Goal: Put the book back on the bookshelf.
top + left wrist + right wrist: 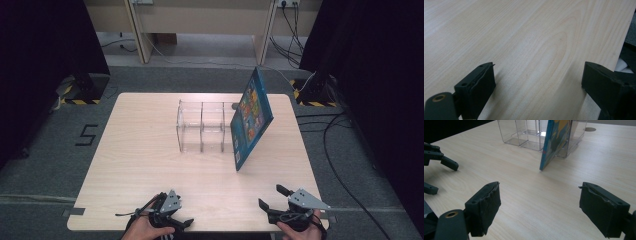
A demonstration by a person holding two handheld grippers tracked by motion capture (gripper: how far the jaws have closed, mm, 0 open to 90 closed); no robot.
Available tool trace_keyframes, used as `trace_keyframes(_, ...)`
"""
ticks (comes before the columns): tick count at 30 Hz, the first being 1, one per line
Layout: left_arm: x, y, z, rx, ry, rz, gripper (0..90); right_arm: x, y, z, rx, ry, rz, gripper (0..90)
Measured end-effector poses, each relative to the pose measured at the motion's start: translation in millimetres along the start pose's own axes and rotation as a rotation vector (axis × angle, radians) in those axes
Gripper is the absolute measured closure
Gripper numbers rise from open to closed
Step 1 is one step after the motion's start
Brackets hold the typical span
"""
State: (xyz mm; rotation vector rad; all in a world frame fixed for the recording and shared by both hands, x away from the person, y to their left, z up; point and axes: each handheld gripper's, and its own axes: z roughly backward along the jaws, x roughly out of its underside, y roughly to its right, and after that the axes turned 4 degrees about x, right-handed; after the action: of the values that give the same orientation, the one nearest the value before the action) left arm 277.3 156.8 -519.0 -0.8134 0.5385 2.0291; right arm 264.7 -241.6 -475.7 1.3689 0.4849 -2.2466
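Observation:
A clear plastic organizer (202,125) with three compartments stands at the middle of the wooden table (140,165). A blue picture book (252,117) stands tilted with its top leaning on the organizer's right end. My left gripper (172,211) rests at the near edge, open and holding nothing. My right gripper (272,196) sits at the near right, also open and holding nothing. The left gripper view has its jaws (537,75) wide apart over bare wood. In the right gripper view the gripper (540,195) faces the book (556,142) and organizer (524,132), with the left gripper (439,157) off to the left.
A small round grommet (590,129) sits in the tabletop behind the organizer. Bare wood lies between the grippers and the organizer. Black curtains flank the table, cables (345,165) run over the floor at the right, and the table's near edge (624,37) is close to my left gripper.

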Motion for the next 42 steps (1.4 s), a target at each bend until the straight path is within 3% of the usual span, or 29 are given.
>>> trace_keyframes(16,0.4,0.0,-0.1,-0.001,0.003,0.0,10.4,8.9,-3.8,5.9,-0.011,-0.053,0.019,17.9)
trace_keyframes(31,0.8,-0.1,0.0,0.0,0.006,-0.002,10.3,20.1,-6.4,-4.2,-0.032,-0.213,0.045,18.0)
trace_keyframes(42,0.8,0.7,-0.7,0.004,0.004,-0.003,8.3,24.9,-8.0,-8.4,-0.029,-0.292,0.07,19.0)
